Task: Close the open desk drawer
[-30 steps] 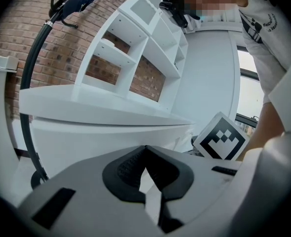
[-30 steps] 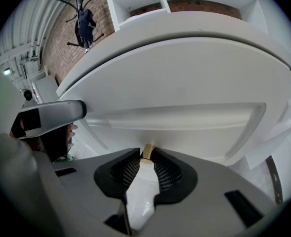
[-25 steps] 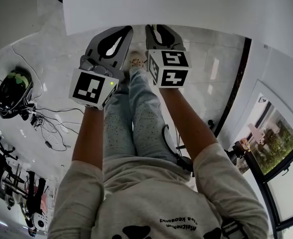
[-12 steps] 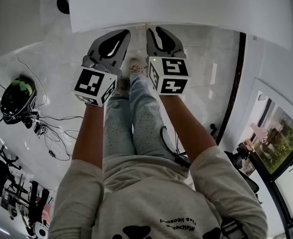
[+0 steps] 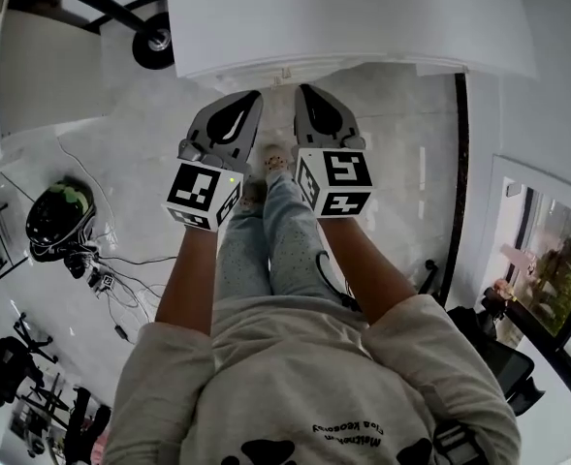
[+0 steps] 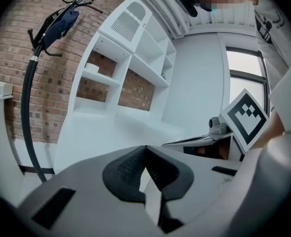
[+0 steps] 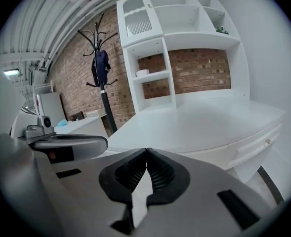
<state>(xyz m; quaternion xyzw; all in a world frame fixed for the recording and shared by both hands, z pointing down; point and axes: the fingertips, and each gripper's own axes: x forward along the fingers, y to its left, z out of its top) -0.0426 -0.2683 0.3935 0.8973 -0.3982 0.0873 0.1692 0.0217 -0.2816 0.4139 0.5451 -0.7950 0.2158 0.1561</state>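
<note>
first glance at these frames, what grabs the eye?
Two marker-cube grippers sit side by side mid head view, left gripper and right gripper, both shut and empty, pointing toward the white desk at the top. In the right gripper view a white shelf unit stands on that desk against a brick wall, a black coat stand to its left.

I see a black coat stand (image 7: 104, 105) by a brick wall (image 7: 73, 68), a dark blue thing (image 7: 101, 65) hanging on it. A helmet (image 5: 60, 219) lies on the floor (image 5: 140, 153) near wires (image 5: 111, 274).
</note>
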